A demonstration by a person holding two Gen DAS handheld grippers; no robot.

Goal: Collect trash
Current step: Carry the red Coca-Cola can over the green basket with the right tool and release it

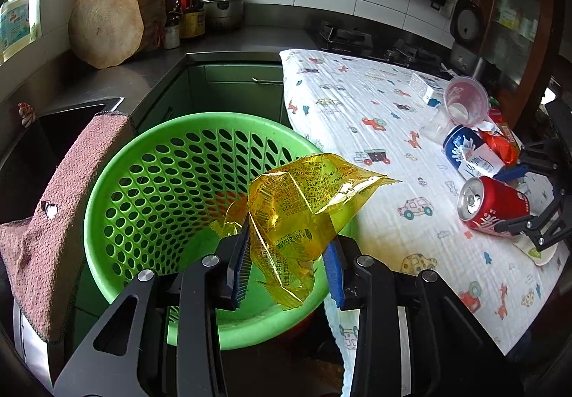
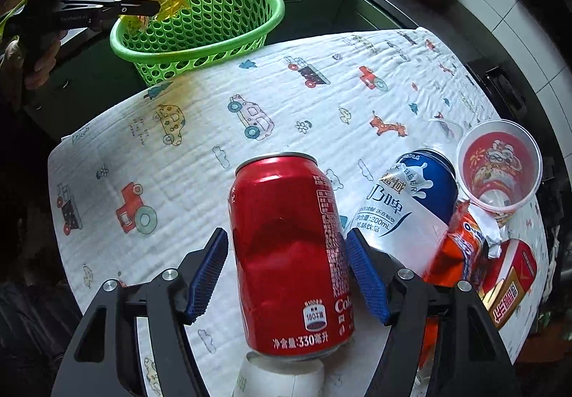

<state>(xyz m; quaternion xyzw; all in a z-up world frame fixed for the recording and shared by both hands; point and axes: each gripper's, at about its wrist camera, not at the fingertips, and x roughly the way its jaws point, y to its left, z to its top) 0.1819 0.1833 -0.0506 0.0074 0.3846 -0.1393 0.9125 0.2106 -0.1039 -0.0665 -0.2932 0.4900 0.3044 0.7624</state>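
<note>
Left wrist view gives us the yellow wrapper (image 1: 304,204) first: crumpled, translucent, pinched between the blue pads of our left hand-held gripper (image 1: 286,268), whose jaws are drawn in narrow on it. The wrapper hangs over the near rim of the green basket (image 1: 118,189), above its perforated inside. A pink cloth (image 1: 53,218) lies draped just left of the basket.

On the right wrist view we see the red can (image 2: 289,254) lying on its side on the desk (image 2: 178,147), which is covered by a white cloth printed with cars and animals. Our right hand-held gripper (image 2: 286,275) straddles the can with its jaws apart; a gap shows between the left pad and the can, so nothing is gripped. Just right of the can lies a blue-and-white can (image 2: 411,204), touching an orange wrapper (image 2: 461,254), with a clear plastic cup (image 2: 500,168) tipped beside them and a red box (image 2: 514,279) at the edge.
</note>
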